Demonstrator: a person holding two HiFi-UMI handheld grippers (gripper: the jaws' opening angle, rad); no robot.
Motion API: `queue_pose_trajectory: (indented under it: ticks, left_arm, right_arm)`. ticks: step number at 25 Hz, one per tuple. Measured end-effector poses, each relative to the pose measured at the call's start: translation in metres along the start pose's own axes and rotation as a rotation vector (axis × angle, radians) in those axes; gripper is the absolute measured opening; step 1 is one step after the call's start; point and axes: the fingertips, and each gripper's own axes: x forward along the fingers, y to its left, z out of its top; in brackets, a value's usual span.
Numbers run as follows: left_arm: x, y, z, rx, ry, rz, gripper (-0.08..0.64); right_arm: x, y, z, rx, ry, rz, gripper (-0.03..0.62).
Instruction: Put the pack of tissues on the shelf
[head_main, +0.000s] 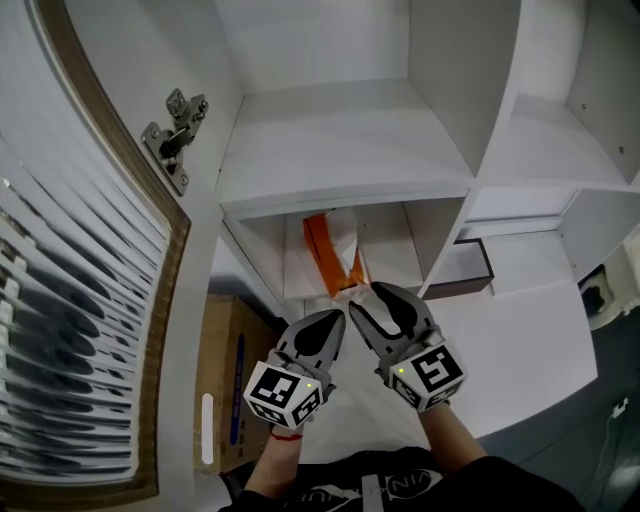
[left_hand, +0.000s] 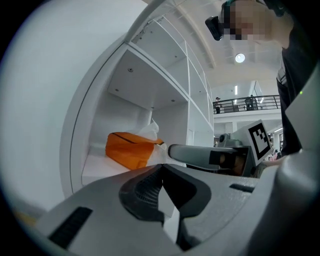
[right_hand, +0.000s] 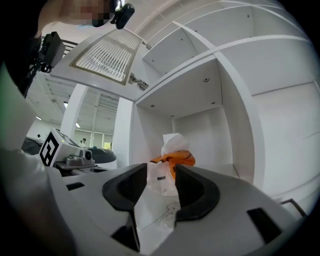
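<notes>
An orange pack of tissues (head_main: 328, 255) with a white plastic end lies inside a low compartment (head_main: 395, 240) of the white shelf unit. In the left gripper view the pack (left_hand: 130, 148) rests on the compartment floor. My right gripper (head_main: 365, 295) is at the compartment's mouth. In the right gripper view its jaws (right_hand: 160, 172) stand apart, with the pack's (right_hand: 175, 159) white plastic end between the tips, not pressed. My left gripper (head_main: 335, 318) is close beside it on the left, its jaws (left_hand: 160, 166) meeting at the tips with nothing in them.
A cabinet door (head_main: 80, 300) with ribbed glass stands open at the left, its hinge (head_main: 175, 135) by the shelf wall. A wide shelf board (head_main: 340, 140) lies above the compartment. A dark box (head_main: 465, 268) sits in the compartment to the right. A cardboard box (head_main: 225, 370) is below left.
</notes>
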Motion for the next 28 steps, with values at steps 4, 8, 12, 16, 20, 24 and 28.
queue_pose_trajectory:
  ticks: [4, 8, 12, 16, 20, 24, 28]
  left_arm:
    - [0.011, -0.001, -0.006, -0.003, 0.015, 0.036, 0.006]
    - [0.018, 0.0, -0.006, -0.011, 0.007, 0.061, 0.006]
    - [0.024, 0.005, -0.005, -0.009, 0.011, 0.074, 0.006]
    - [0.028, 0.013, -0.004, -0.018, 0.026, 0.098, 0.006]
    - [0.031, 0.016, 0.0, -0.019, 0.029, 0.099, 0.006]
    - [0.031, 0.021, 0.006, -0.019, 0.016, 0.098, 0.006]
    - [0.032, 0.023, 0.013, -0.018, 0.009, 0.101, 0.006]
  right_arm:
    - [-0.012, -0.004, -0.008, -0.012, 0.034, 0.012, 0.055]
    - [-0.012, -0.003, -0.018, -0.023, 0.085, 0.033, 0.026]
    - [-0.003, -0.004, -0.021, -0.018, 0.093, 0.03, 0.026]
    - [0.009, -0.005, -0.019, -0.011, 0.092, 0.029, 0.026]
    - [0.022, -0.006, -0.018, -0.016, 0.107, 0.02, 0.026]
    - [0.031, -0.009, -0.02, -0.008, 0.115, -0.005, 0.026]
    - [0.036, -0.013, -0.021, -0.005, 0.129, -0.027, 0.026]
